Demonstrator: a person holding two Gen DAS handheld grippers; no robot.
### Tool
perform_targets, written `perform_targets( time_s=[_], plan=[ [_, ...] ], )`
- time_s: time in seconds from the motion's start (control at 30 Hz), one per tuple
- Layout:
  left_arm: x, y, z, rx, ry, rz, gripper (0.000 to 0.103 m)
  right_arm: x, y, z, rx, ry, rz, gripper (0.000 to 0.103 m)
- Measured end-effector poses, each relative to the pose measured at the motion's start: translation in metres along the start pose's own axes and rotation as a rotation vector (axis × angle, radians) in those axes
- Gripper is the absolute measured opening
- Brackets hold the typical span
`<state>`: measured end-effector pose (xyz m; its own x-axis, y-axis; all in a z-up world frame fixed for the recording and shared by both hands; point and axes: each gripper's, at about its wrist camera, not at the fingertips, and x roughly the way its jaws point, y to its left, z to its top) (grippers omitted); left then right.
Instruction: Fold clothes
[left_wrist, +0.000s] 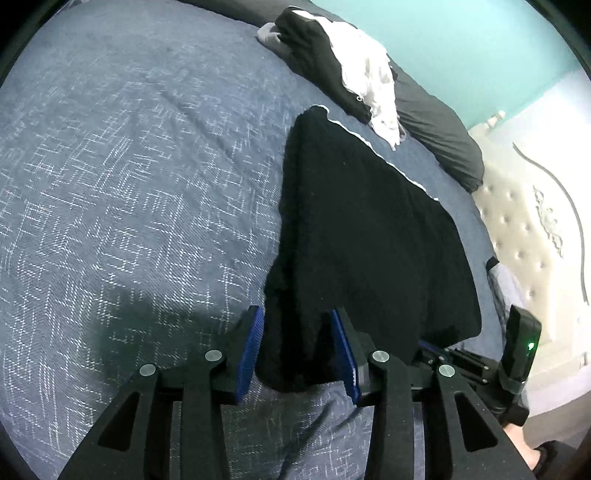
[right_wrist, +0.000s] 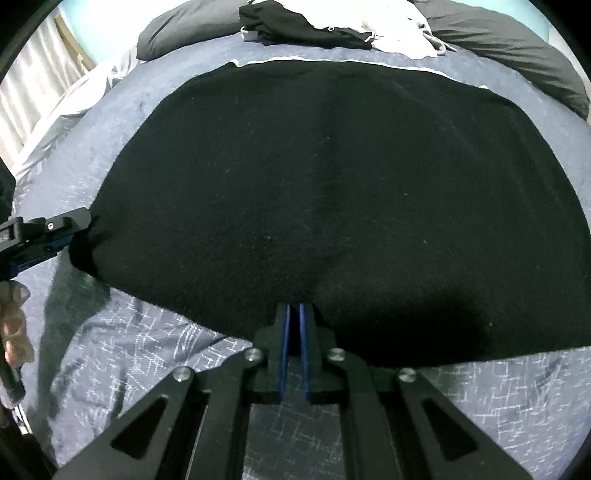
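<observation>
A black knit garment (right_wrist: 332, 206) lies spread flat on the blue patterned bedspread (right_wrist: 155, 332), with a thin white edge showing along its far side. My right gripper (right_wrist: 294, 308) is shut on the garment's near edge, its blue pads almost touching. My left gripper (left_wrist: 297, 314) is open, and the garment's bunched corner (left_wrist: 291, 332) sits between its two blue pads. In the right wrist view the left gripper (right_wrist: 79, 221) is at the garment's left corner. In the left wrist view the garment (left_wrist: 369, 229) stretches away toward the headboard side, and the right gripper's body (left_wrist: 461, 360) shows at its near right edge.
A pile of black and white clothes (left_wrist: 343, 66) lies at the far end of the bed, beside dark pillows (left_wrist: 443, 129). A cream tufted headboard (left_wrist: 517, 229) borders the bed on the right. A hand (right_wrist: 14, 321) holds the left gripper's handle.
</observation>
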<state>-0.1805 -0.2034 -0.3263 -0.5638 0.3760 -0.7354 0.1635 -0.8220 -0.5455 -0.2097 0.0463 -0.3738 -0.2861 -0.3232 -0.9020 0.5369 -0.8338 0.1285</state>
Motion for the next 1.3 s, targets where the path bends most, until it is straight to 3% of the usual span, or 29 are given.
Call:
perform_targets(
  time_s=[0.07,0.13,0.3,0.57,0.73,1.2,1.27,1.3],
  plan=[
    [-0.001,0.0,-0.002,-0.005,0.002,-0.002,0.042,-0.006,-0.001,0.004,0.019,0.006,0.016,0.004],
    [-0.004,0.002,-0.005,-0.015,0.002,-0.008,0.042,-0.024,-0.013,0.004,0.084,-0.036,0.073,0.004],
    [-0.008,0.006,-0.011,-0.046,0.006,-0.018,0.05,-0.073,-0.057,-0.024,0.205,-0.162,0.085,0.004],
    [-0.007,0.011,-0.03,-0.112,0.026,-0.04,0.055,-0.083,-0.101,-0.07,0.409,-0.256,0.163,0.004],
    [-0.003,0.013,-0.038,-0.172,0.006,-0.072,0.061,-0.098,-0.108,-0.091,0.419,-0.275,0.216,0.004],
    [0.011,0.015,-0.021,-0.267,-0.106,-0.131,0.059,-0.101,-0.121,-0.113,0.413,-0.323,0.313,0.004],
    [0.011,0.014,-0.018,-0.272,-0.122,-0.139,0.056,-0.101,-0.124,-0.113,0.419,-0.326,0.32,0.005],
    [0.011,0.015,-0.017,-0.274,-0.13,-0.143,0.044,-0.101,-0.125,-0.113,0.42,-0.325,0.324,0.006]
  ],
)
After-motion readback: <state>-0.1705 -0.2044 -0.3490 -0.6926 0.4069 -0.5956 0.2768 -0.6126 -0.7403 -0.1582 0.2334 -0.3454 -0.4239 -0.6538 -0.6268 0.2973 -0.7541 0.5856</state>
